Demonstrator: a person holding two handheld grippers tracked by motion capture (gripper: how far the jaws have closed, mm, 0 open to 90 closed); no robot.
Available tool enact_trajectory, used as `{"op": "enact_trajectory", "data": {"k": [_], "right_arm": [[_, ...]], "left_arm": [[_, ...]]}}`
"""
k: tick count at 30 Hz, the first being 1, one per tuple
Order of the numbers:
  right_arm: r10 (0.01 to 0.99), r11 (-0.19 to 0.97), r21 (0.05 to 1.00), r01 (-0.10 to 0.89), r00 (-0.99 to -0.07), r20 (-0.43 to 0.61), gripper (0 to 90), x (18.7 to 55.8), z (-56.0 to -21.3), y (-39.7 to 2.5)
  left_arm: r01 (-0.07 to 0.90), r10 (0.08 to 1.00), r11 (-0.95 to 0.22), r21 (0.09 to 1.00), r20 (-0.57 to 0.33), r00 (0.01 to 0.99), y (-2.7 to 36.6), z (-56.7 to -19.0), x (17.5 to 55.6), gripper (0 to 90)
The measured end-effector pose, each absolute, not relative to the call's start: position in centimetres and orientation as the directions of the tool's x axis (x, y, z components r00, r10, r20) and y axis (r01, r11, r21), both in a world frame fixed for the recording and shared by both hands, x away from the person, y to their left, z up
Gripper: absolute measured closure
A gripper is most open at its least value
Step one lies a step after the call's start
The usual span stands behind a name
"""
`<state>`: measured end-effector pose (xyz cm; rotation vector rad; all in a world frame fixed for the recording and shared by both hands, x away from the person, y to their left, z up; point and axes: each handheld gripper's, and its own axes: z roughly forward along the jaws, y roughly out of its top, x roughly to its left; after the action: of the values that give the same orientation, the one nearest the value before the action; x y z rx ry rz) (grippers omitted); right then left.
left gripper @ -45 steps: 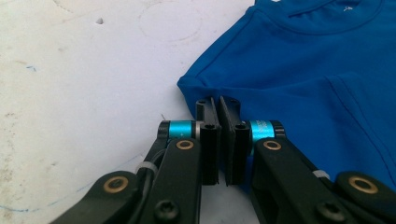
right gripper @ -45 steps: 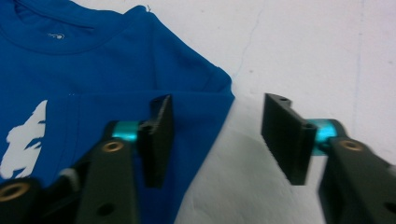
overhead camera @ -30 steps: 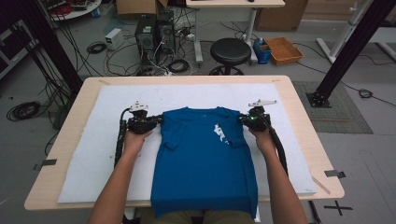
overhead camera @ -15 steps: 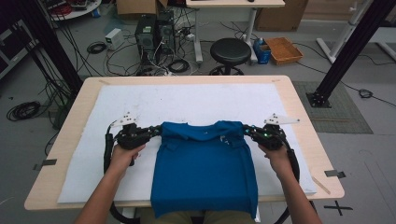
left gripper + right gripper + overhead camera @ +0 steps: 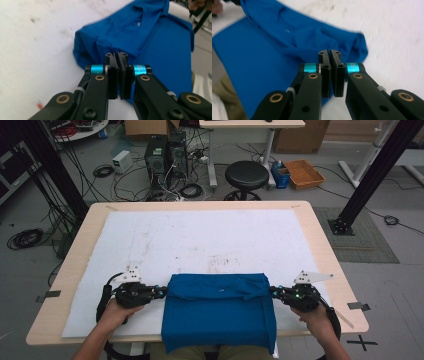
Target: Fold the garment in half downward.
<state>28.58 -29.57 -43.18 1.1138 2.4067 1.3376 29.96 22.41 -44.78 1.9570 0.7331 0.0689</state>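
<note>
The blue shirt [image 5: 218, 312] lies folded at the worktop's [image 5: 320, 245] near edge, between the left gripper [image 5: 161, 293] and right gripper [image 5: 274, 291], each with jaws pinched shut on a fold corner. Lower both corners level, keep the cloth taut between the jaws, then release together.

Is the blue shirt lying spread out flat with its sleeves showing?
No, the blue shirt is folded over on itself into a compact rectangle on the white mat, with no sleeves sticking out.
</note>
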Motion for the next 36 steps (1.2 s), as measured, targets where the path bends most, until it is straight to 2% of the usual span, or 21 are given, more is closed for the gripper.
{"op": "enact_trajectory", "data": {"k": [2, 3, 4, 5, 6, 7, 8, 9, 12, 15, 18, 19, 22, 24, 28, 30, 36], "right_arm": [[0.674, 0.346, 0.766, 0.542, -0.711, 0.199, 87.7, 27.9, -43.7, -29.6], [0.669, 0.362, 0.759, 0.542, -0.717, 0.193, 87.4, 27.7, -43.8, -29.6], [0.656, 0.367, 0.76, 0.537, -0.728, 0.198, 83.4, 27.4, -43.8, -29.6], [0.654, 0.355, 0.769, 0.532, -0.729, 0.203, 71.4, 27.4, -43.7, -29.6], [0.663, 0.321, 0.777, 0.541, -0.714, 0.223, 63.6, 27.5, -43.3, -29.7], [0.674, 0.288, 0.788, 0.544, -0.7, 0.237, 56.5, 27.7, -42.9, -29.8], [0.691, 0.257, 0.802, 0.54, -0.682, 0.238, 48.3, 28.1, -42.6, -29.8], [0.715, 0.236, 0.81, 0.537, -0.66, 0.23, 43.9, 28.6, -42.3, -29.6], [0.774, 0.232, 0.811, 0.537, -0.607, 0.18, 38.6, 30.7, -42.0, -28.4], [0.794, 0.267, 0.773, 0.576, -0.586, 0.163, 38.8, 33.1, -43.0, -26.8], [0.812, 0.305, 0.72, 0.624, -0.565, 0.146, 43.0, 34.5, -44.4, -25.9], [0.816, 0.313, 0.708, 0.633, -0.561, 0.141, 44.3, 34.6, -44.7, -25.8], [0.806, 0.32, 0.713, 0.624, -0.575, 0.141, 54.8, 34.4, -44.6, -26.1], [0.799, 0.326, 0.724, 0.608, -0.586, 0.132, 58.5, 34.3, -44.8, -26.4], [0.782, 0.346, 0.717, 0.605, -0.608, 0.135, 75.9, 34.1, -44.7, -26.4], [0.776, 0.361, 0.719, 0.594, -0.618, 0.122, 78.8, 33.8, -44.6, -26.2], [0.777, 0.36, 0.747, 0.559, -0.623, 0.092, 80.7, 34.3, -44.1, -26.1]], "left_arm": [[0.468, 0.489, -0.334, 0.818, -0.274, 0.828, 22.5, -44.9, 29.6, 86.8], [0.477, 0.472, -0.339, 0.811, -0.292, 0.832, 22.5, -44.9, 29.5, 82.1], [0.496, 0.478, -0.326, 0.805, -0.312, 0.821, 22.4, -44.8, 29.5, 67.9], [0.514, 0.514, -0.306, 0.801, -0.315, 0.798, 22.4, -44.5, 29.6, 53.1], [0.522, 0.545, -0.283, 0.804, -0.313, 0.778, 22.5, -44.2, 30.0, 45.1], [0.519, 0.587, -0.257, 0.815, -0.295, 0.754, 22.6, -43.8, 30.4, 41.9], [0.518, 0.641, -0.235, 0.823, -0.27, 0.719, 22.6, -43.5, 30.9, 40.0], [0.521, 0.684, -0.209, 0.828, -0.257, 0.683, 22.5, -43.2, 31.5, 38.9], [0.54, 0.737, -0.154, 0.827, -0.268, 0.621, 21.7, -43.2, 33.5, 38.3], [0.58, 0.741, -0.207, 0.788, -0.261, 0.619, 19.8, -44.2, 35.0, 38.3], [0.587, 0.732, -0.246, 0.771, -0.25, 0.634, 19.1, -44.8, 35.4, 38.3], [0.592, 0.735, -0.254, 0.765, -0.246, 0.632, 19.0, -45.0, 35.5, 39.1], [0.588, 0.742, -0.268, 0.763, -0.226, 0.631, 19.0, -45.1, 35.4, 51.1], [0.583, 0.733, -0.271, 0.766, -0.228, 0.64, 18.8, -45.1, 35.3, 60.4], [0.549, 0.719, -0.305, 0.778, -0.19, 0.668, 18.0, -45.0, 34.7, 83.4], [0.554, 0.728, -0.301, 0.776, -0.188, 0.659, 17.9, -44.9, 34.6, 86.8], [0.553, 0.76, -0.194, 0.81, -0.233, 0.607, 18.5, -44.5, 35.5, 87.8]]}}
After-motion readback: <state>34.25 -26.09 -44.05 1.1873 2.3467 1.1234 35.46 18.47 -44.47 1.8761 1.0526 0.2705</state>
